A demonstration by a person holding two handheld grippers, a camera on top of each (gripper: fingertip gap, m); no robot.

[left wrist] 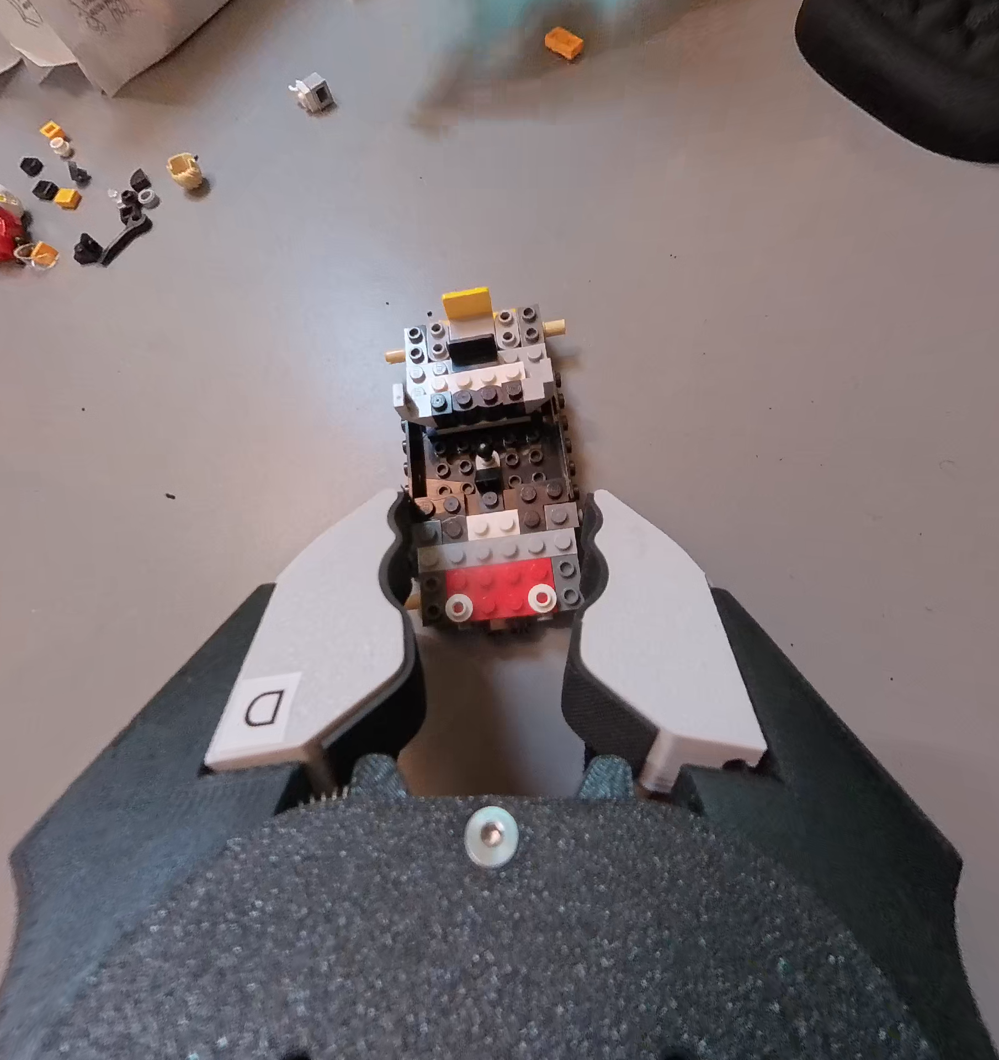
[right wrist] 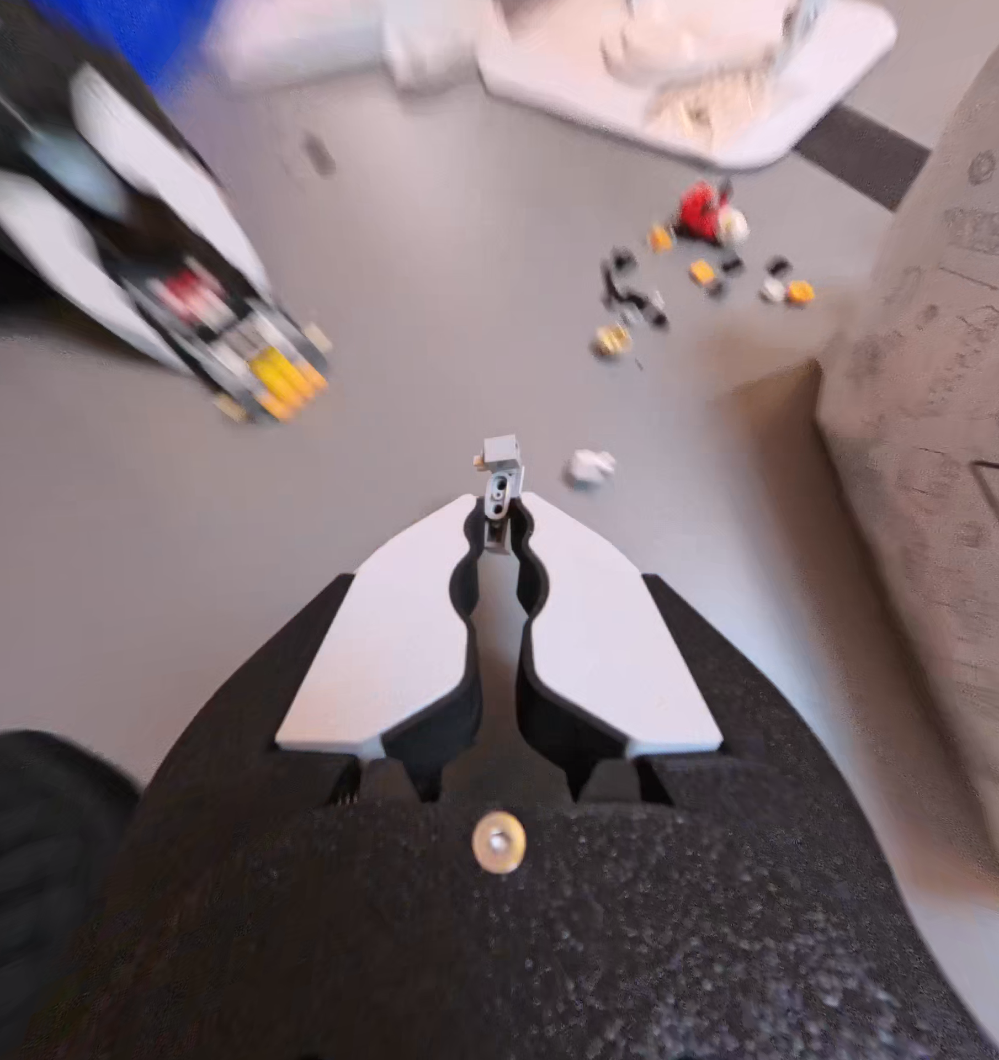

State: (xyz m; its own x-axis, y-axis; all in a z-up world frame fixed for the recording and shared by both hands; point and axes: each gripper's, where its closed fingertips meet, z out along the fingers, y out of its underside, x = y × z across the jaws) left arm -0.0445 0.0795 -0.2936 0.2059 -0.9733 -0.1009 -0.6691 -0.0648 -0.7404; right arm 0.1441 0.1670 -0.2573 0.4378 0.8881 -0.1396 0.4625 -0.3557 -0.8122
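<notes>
My left gripper (left wrist: pixel 497 505) is shut on a brick-built model (left wrist: pixel 486 459) of black, grey and white plates, with a red plate at the near end and a yellow piece at the far end. Both pads press on the model's sides near the red end. The model lies lengthwise on the grey table (left wrist: pixel 772 401). My right gripper (right wrist: pixel 500 502) is shut on a small light grey brick piece (right wrist: pixel 502 482), which sticks out past the fingertips above the table. The left gripper with the model (right wrist: pixel 245 350) also shows, blurred, at the upper left of the right wrist view.
Several small loose pieces, black, orange and red (left wrist: pixel 55 201), lie at the far left. A small grey piece (left wrist: pixel 313 92) and an orange brick (left wrist: pixel 564 43) lie farther off. A black pad (left wrist: pixel 916 74) is at the top right. Paper bags (right wrist: pixel 944 401) stand at the right. Spacing between my two grippers at the tips: around 20 centimetres.
</notes>
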